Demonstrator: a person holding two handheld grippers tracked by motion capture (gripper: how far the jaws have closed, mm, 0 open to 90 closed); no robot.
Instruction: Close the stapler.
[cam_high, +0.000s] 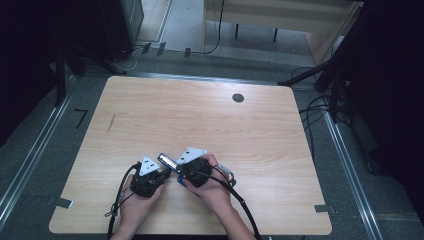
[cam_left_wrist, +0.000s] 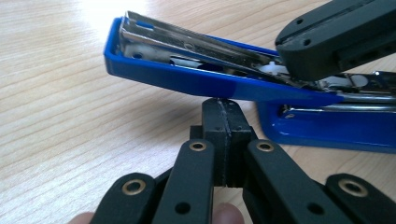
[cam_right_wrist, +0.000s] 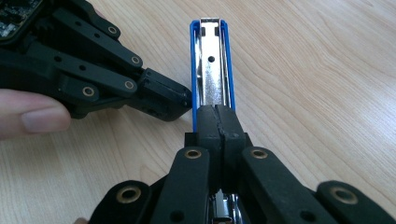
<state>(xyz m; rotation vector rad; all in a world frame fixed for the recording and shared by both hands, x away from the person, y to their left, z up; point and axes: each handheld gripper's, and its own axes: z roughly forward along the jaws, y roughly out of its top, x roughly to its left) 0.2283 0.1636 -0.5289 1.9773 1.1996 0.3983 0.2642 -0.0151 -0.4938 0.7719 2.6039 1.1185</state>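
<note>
Stapler: we see the blue stapler (cam_left_wrist: 196, 81) near the front edge of the table (cam_high: 210, 115), lid tilted up, its metal magazine (cam_right_wrist: 212, 70) showing.
Right gripper: our right gripper (cam_right_wrist: 219, 122) sits on top of the magazine, jaws clenched together, nothing between them.
Left gripper: our left gripper (cam_left_wrist: 223, 116) is clenched too, tip touching the stapler's blue side.
Hands: both close together.

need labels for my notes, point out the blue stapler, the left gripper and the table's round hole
blue stapler (cam_left_wrist: 187, 81): left gripper view, blue side wall.
left gripper (cam_right_wrist: 184, 103): right gripper view, shut tips beside the stapler.
round hole (cam_high: 238, 98): high view, dark centre.
</note>
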